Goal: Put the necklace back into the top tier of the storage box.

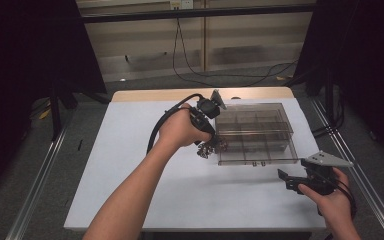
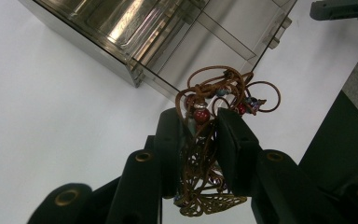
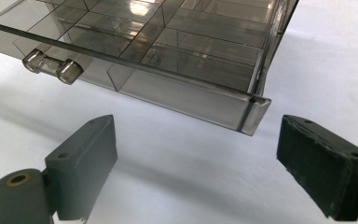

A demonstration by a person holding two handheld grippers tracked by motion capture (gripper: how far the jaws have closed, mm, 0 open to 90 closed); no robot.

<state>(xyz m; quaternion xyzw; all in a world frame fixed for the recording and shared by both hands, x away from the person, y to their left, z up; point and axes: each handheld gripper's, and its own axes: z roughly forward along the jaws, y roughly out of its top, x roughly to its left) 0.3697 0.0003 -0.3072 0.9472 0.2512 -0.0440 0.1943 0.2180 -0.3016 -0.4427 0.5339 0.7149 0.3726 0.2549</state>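
Bench (image 1: pixel 130 165): white top, pale wooden strip along the far edge. Floor (image 1: pixel 130 82): grey, with black cables (image 1: pixel 215 80) looping across it behind the bench. Metal rails (image 1: pixel 40 175): 2, one along each side of the bench. Dark curtains (image 1: pixel 25 45): left and right. Back wall panels (image 1: pixel 250 35): pale, horizontal.

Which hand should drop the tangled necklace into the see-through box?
Probably the left. The left gripper already clamps the necklace beside the open box. The right gripper is open, with nothing between its jaws.
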